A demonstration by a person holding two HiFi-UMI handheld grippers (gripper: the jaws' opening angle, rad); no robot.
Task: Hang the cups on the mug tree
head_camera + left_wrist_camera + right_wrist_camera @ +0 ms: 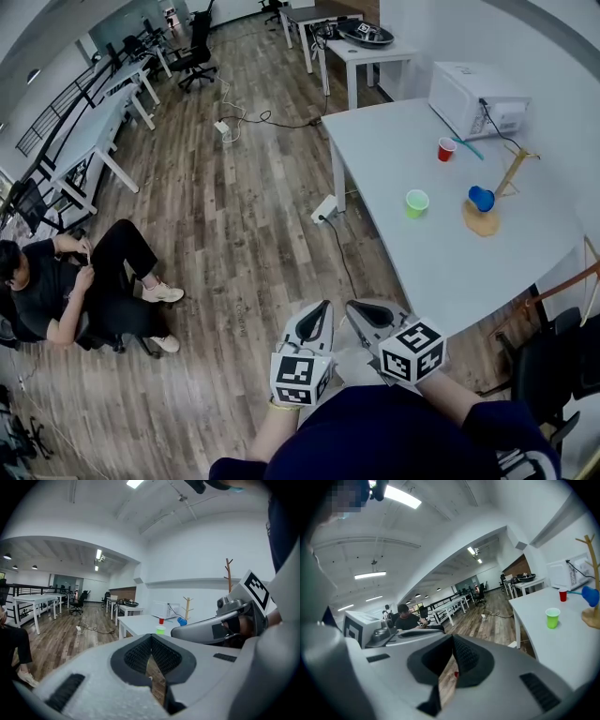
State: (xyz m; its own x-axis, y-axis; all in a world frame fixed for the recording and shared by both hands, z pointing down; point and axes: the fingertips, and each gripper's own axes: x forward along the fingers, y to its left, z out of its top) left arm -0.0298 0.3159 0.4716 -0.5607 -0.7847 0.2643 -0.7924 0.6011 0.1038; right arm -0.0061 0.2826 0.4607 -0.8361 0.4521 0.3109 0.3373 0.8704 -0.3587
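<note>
Holding nothing: left tongs (319, 314), right tongs (361, 311), both closed; risk: a nudge likely topples the slender mug tree (513, 173).

1. A white microwave (476, 98) sat on a big white table (441, 253).
2. A person (66, 281) in dark clothes sat well apart from it.
3. A white power strip (324, 208) lay on the wooden floor (234, 234) by the table.
4. A black office chair (194, 54) stood far off.

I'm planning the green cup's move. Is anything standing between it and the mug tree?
Nothing visible stands on the table between the green cup and the mug tree. The blue cup sits at the tree on the side facing the green cup, so that side looks taken.
</note>
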